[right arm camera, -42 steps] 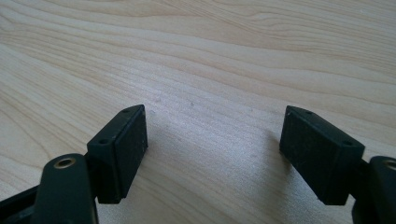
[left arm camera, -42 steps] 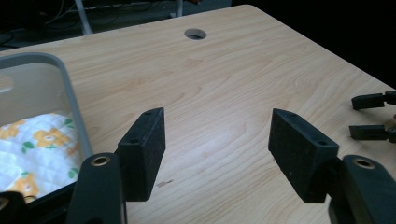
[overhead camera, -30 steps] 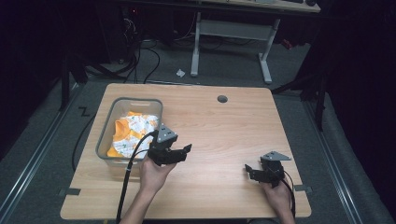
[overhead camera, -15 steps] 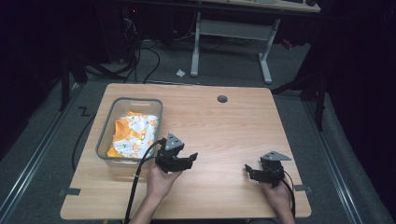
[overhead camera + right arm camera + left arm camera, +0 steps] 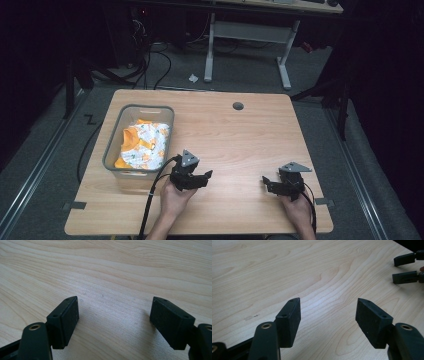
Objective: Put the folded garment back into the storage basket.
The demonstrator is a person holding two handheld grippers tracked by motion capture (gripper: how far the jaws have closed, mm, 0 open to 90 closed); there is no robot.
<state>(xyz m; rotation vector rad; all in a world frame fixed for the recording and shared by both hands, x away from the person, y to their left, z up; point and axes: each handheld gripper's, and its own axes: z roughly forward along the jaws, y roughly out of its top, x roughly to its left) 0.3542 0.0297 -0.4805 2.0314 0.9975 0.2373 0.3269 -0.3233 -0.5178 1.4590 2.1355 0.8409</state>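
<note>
Left gripper (image 5: 204,176) low over table (image 5: 240,135), jaws apart; right gripper (image 5: 267,182) likewise

We see clear plastic bin (image 5: 114,150) near table's (image 5: 240,140) left edge, long side along that edge, upright, open-topped. Inside we note crumpled orange-and-white printed cloth (image 5: 142,145), bunched loosely, filling most of bin floor, below rim.

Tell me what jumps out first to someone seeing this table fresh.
The orange and white cloth bundled in the clear bin at the table's left side stands out most. Near the front edge, the left gripper and right gripper face each other, open and holding nothing.
</note>
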